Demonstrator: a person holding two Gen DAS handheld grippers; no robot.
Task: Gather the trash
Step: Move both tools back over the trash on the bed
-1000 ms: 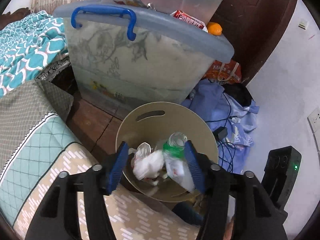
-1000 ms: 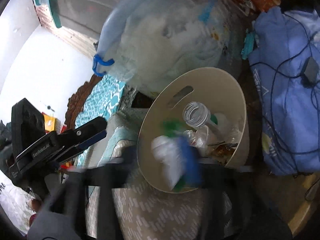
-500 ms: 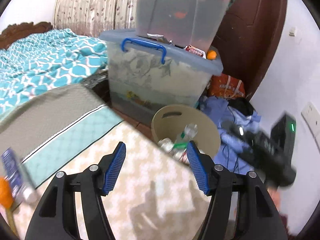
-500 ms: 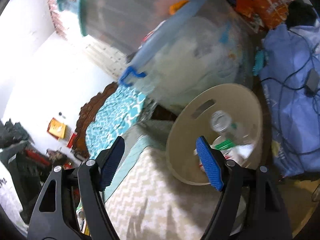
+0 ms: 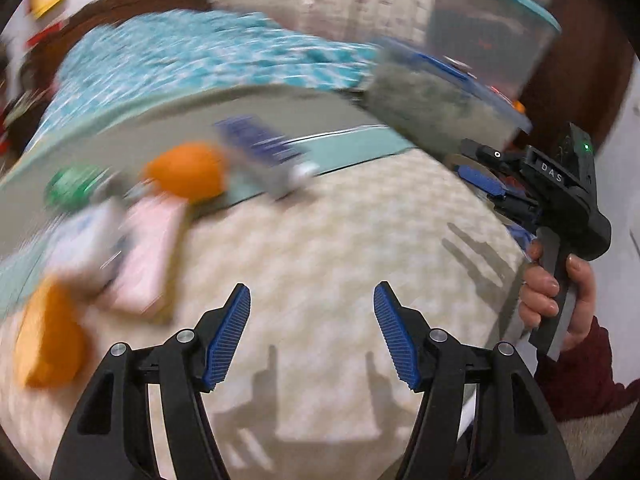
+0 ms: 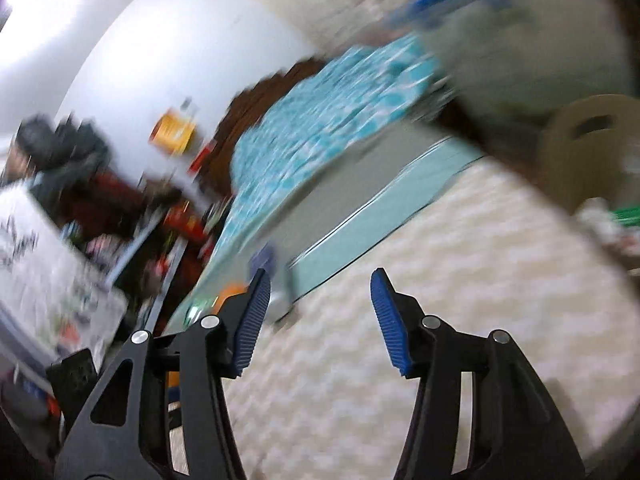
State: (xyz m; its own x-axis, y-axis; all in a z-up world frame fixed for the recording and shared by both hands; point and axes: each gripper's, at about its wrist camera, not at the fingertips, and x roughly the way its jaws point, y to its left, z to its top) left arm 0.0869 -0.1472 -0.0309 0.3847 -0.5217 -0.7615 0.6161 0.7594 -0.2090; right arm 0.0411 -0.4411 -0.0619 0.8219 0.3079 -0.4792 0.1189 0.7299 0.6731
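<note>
Both views are motion-blurred. My left gripper (image 5: pixel 312 304) is open and empty above the cream patterned bedspread (image 5: pixel 340 232). Several pieces of trash lie at its left: an orange ball-shaped item (image 5: pixel 186 174), a blue wrapper (image 5: pixel 260 146), a pink packet (image 5: pixel 150 256), a green item (image 5: pixel 70 190) and an orange packet (image 5: pixel 48 340). My right gripper (image 6: pixel 318 288) is open and empty; it also shows in the left wrist view (image 5: pixel 492 184), held at the right. The beige trash bin (image 6: pixel 588 152) with trash inside stands at the right edge of the right wrist view.
A grey storage box with a blue handle (image 5: pixel 436 100) stands behind the bed, with a clear box (image 5: pixel 492 28) on top. A teal patterned quilt (image 5: pixel 192 60) covers the far bed. Cluttered shelves (image 6: pixel 80 240) show at the left.
Both grippers have swung left, away from the bin and over the bed. The bin has left the left wrist view and trash on the bed has come into view. Both stay open.
</note>
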